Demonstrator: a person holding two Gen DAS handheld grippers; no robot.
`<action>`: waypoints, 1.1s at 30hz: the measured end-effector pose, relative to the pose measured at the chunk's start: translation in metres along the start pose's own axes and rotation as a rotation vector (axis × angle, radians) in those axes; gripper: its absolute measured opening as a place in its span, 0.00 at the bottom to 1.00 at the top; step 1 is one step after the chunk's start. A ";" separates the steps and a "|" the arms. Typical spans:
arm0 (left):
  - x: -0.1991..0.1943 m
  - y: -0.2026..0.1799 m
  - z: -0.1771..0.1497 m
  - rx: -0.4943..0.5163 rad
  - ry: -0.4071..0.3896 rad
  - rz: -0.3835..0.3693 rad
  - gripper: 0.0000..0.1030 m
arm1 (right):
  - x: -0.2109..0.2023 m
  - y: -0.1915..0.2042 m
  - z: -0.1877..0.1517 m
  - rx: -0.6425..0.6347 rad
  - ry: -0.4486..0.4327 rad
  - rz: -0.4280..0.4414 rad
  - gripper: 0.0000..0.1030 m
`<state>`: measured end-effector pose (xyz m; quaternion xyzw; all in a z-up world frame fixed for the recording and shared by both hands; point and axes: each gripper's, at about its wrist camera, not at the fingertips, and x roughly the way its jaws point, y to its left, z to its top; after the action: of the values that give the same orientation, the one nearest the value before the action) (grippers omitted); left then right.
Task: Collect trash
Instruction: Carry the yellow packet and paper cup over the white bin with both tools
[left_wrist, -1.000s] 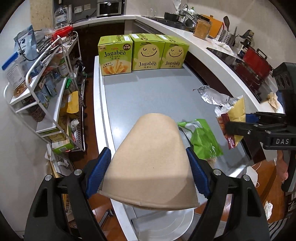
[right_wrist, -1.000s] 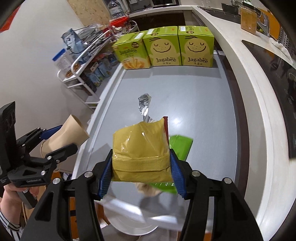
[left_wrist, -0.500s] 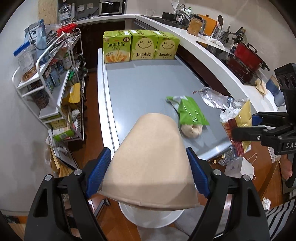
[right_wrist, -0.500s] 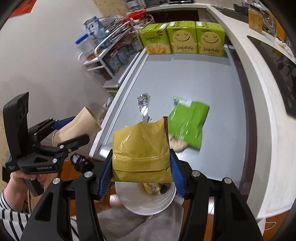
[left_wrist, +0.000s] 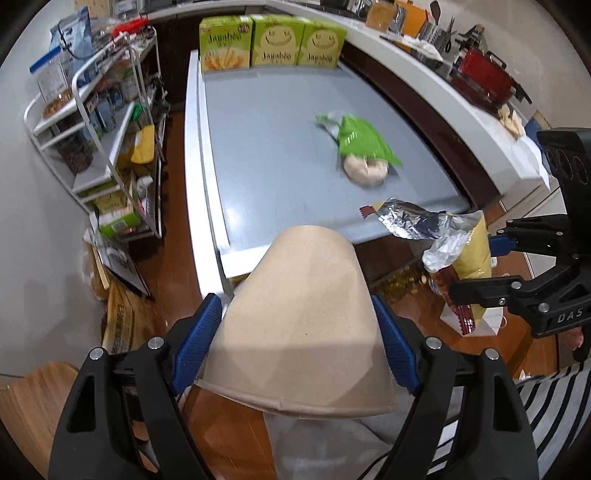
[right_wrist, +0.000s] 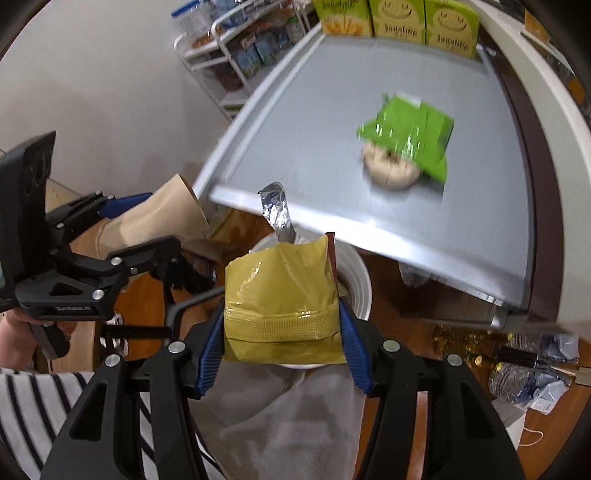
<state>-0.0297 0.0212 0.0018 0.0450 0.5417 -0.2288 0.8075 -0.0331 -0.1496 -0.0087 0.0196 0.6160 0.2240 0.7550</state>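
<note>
The grey worktop (left_wrist: 280, 147) sits far off now, a green wrapper (left_wrist: 364, 142) and a crumpled beige lump (right_wrist: 391, 171) left on it. Both loads hang off its near edge, so this looks like the drop-off step. The white bin (right_wrist: 356, 284) sits right under the right claw (right_wrist: 282, 341); next comes letting go over it. The left claw (left_wrist: 295, 343) clamps the paper cup (left_wrist: 303, 317). The right claw squeezes a yellow packet (right_wrist: 282, 295) bundled with foil (right_wrist: 275, 212).

Right tool (right_wrist: 282, 334) clamps yellow bag (right_wrist: 282, 295) above white bin (right_wrist: 356, 284).
</note>
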 end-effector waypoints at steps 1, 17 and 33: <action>0.003 -0.002 -0.005 0.001 0.013 -0.001 0.80 | 0.004 0.000 -0.001 0.001 0.010 0.003 0.53; 0.059 -0.006 -0.037 -0.009 0.140 0.022 0.80 | 0.077 -0.006 -0.001 -0.006 0.150 -0.033 0.53; 0.103 0.005 -0.047 -0.020 0.226 0.065 0.80 | 0.121 -0.007 0.004 0.007 0.212 -0.065 0.53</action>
<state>-0.0356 0.0074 -0.1106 0.0800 0.6297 -0.1906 0.7488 -0.0105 -0.1114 -0.1216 -0.0215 0.6935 0.1980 0.6924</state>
